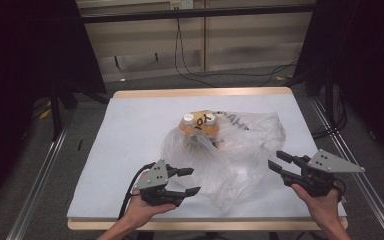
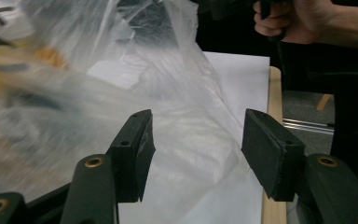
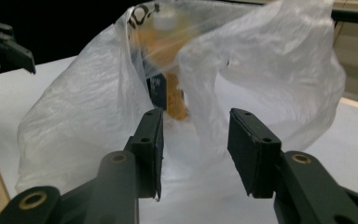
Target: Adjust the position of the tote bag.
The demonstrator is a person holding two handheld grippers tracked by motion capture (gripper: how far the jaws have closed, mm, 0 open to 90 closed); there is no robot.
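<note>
Here both tongs (image 1: 189, 180) (image 1: 276, 162) gape empty beside the plastic bag (image 1: 240, 150) on the white table (image 1: 130, 130).

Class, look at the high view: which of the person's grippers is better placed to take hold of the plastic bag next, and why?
Probably the left. The left gripper sits right at the near edge of the plastic bag, its open jaws facing the film. The right gripper also stands open but slightly off the bag's side.
</note>
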